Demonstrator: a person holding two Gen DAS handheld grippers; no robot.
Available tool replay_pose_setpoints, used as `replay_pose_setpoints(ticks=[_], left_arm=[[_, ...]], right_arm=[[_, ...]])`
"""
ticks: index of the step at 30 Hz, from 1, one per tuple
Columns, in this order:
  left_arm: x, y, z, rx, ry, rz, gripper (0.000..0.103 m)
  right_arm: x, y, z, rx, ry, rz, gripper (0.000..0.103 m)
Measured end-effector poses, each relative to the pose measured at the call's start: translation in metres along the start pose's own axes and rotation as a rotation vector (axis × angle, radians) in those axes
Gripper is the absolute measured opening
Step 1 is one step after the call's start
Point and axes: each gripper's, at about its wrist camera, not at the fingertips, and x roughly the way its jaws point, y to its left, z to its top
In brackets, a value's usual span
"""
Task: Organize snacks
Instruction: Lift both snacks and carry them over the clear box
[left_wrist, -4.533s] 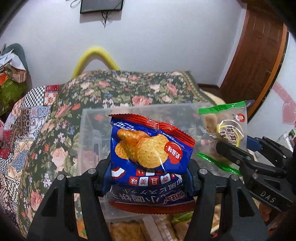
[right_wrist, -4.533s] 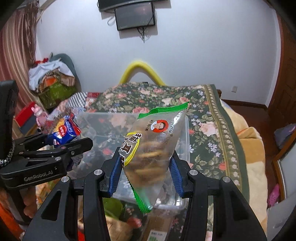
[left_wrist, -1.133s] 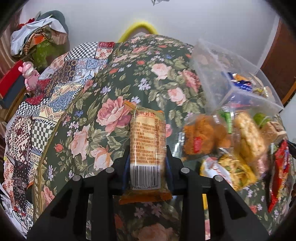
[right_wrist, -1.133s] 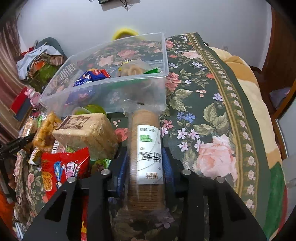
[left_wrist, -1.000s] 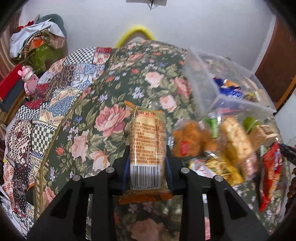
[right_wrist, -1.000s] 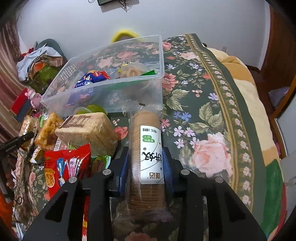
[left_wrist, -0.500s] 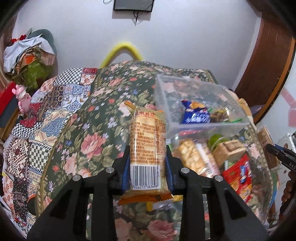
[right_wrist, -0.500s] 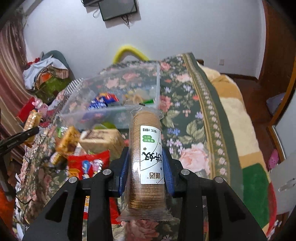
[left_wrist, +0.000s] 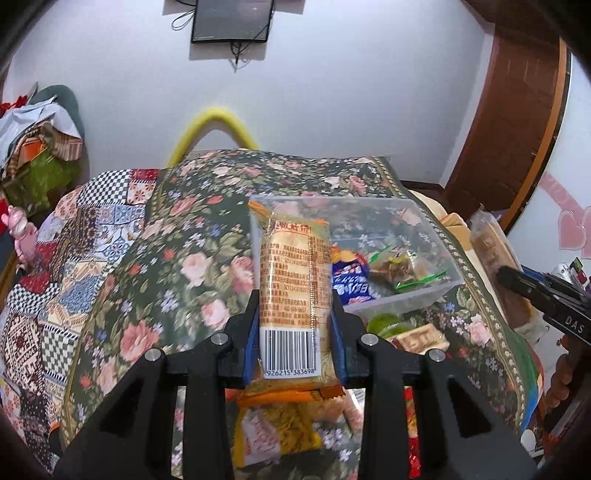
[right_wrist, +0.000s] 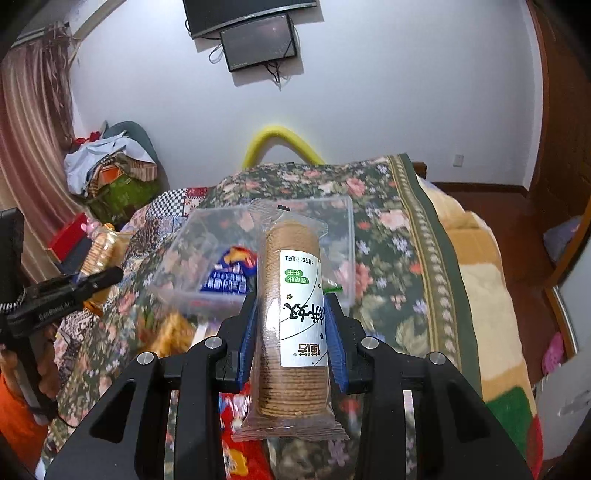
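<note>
My left gripper (left_wrist: 294, 295) is shut on an orange biscuit pack (left_wrist: 291, 280) with a barcode, held upright above the bed. Behind it stands the clear plastic bin (left_wrist: 436, 291), holding a blue snack bag (left_wrist: 351, 282) and a green-edged packet (left_wrist: 406, 267). My right gripper (right_wrist: 290, 301) is shut on a clear sleeve of round brown crackers (right_wrist: 291, 295) with a white label, lifted in front of the same bin (right_wrist: 349, 236). The right gripper (left_wrist: 517, 282) with its sleeve shows at the left wrist view's right edge. The left gripper (right_wrist: 107, 275) shows at the right wrist view's left.
Loose snacks lie in front of the bin: a red bag (right_wrist: 236, 454), a yellow-orange packet (left_wrist: 273, 432), a green item (left_wrist: 384, 323) and a brown block (left_wrist: 421, 338). The floral bedspread (left_wrist: 177, 266) covers the bed. A yellow hoop (right_wrist: 280, 140) and a clothes pile (right_wrist: 110, 166) stand behind.
Both grippers rose with their packs still held. The views tilted up, so the bin moved from the side towards the middle and the wall screens came into view.
</note>
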Motion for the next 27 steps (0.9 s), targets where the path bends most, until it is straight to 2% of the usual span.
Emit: replay_pose_setpoints(ticks=[11,19,27], left_arm=[[0.04,-0.021,0.018,0.024,0.022,-0.031,0.032],[0.075,-0.021,0.026,0.003,0.067,-0.038,0.032],[0.099,-0.019,0.027,0.005,0.096,-0.012,0.032]], right_arm=[[0.035,0.01,0.029,-0.015,-0.005,0.027,0.031],[0.071,0.02,0.04,-0.026,0.031,0.036,0.031],[0.104,0.018,0.038,-0.033,0.097,0.035,0.031]])
